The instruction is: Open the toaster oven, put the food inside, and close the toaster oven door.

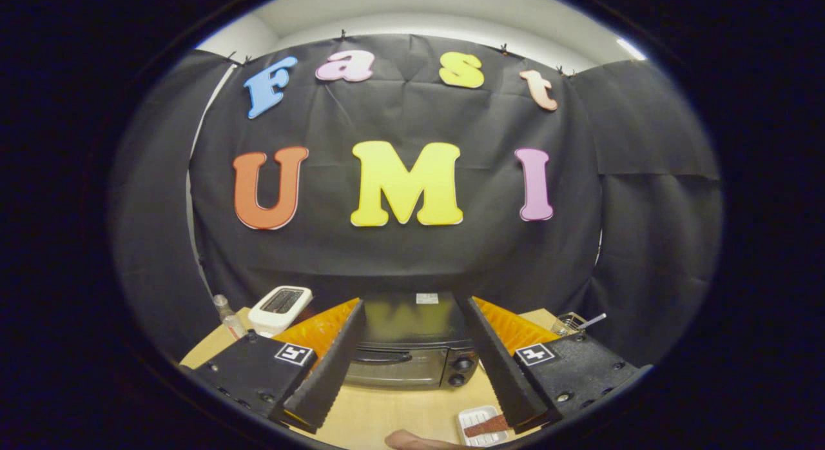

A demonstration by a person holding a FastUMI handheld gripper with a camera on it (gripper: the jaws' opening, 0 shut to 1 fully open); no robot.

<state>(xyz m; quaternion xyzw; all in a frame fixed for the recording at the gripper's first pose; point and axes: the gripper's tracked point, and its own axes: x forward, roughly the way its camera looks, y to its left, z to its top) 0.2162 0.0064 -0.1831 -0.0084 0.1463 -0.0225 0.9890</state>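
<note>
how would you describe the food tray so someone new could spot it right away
Start at the black toaster oven on the wooden table, seen between the open gripper fingers. The small white tray lies nearer, before the oven's knobs. It alone holds a brown slab.

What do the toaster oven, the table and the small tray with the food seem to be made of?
Toaster oven: probably dark metal with a slight sheen, since its top reflects the wall; door closed. Table: light wood or wood-look laminate, matte, with faint grain. Small tray: white, likely plastic or foam. The open gripper holds nothing.
</note>
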